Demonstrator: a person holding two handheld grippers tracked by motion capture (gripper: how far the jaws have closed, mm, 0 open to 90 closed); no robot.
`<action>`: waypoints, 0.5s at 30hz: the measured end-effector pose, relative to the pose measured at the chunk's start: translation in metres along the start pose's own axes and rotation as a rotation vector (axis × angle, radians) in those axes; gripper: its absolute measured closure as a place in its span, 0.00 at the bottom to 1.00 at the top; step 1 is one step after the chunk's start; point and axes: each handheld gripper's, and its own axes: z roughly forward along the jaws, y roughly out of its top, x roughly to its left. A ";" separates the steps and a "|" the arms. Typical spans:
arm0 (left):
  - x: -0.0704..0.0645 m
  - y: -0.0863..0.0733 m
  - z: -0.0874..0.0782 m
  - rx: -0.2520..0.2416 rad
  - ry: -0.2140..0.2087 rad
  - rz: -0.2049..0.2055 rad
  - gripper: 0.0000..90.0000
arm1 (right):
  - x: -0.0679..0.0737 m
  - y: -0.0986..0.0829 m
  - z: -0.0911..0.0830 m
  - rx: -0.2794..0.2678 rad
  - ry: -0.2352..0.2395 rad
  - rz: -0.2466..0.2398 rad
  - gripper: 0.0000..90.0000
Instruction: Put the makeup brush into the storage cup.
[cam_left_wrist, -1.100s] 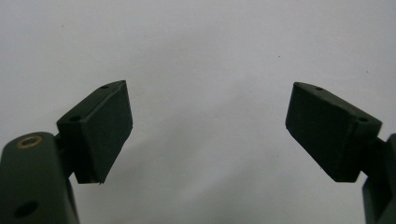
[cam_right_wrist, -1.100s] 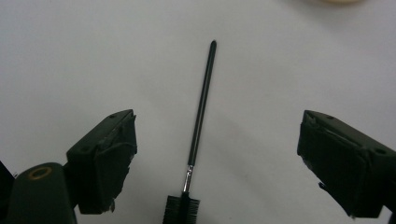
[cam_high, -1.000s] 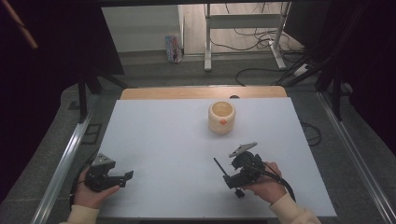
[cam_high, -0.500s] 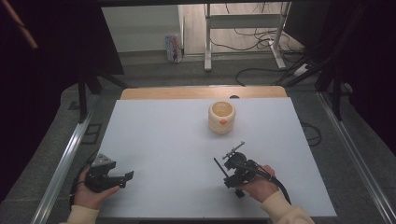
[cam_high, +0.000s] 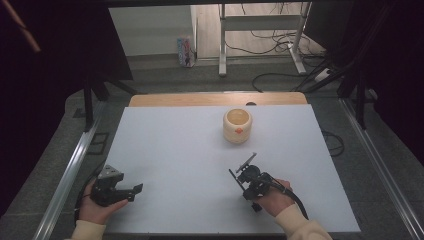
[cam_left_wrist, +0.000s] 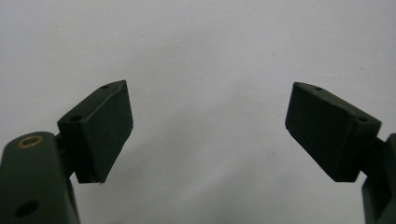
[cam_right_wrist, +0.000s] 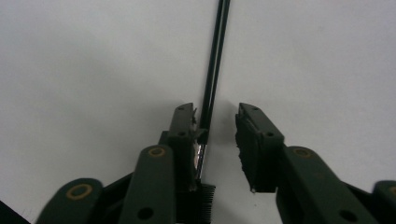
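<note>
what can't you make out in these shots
- Thin black rod between the right tool's jaws: its far end is cut off by the top edge of the right gripper view, and its lower end is hidden behind the jaw base; too small in the high view to identify.
- Cream pot: inside too small to tell, high view.
- Left tool: open, body cut off by the bottom edge.
</note>
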 end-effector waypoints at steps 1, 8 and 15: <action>0.000 0.000 0.000 0.000 0.000 -0.001 0.18 | 0.000 0.000 0.001 0.003 0.003 -0.001 0.80; 0.001 0.000 0.000 0.001 -0.001 0.000 0.18 | 0.003 0.001 0.004 0.028 0.007 -0.014 0.94; 0.001 0.000 0.000 0.002 0.000 0.000 0.18 | 0.001 0.003 0.004 0.038 0.024 -0.029 0.96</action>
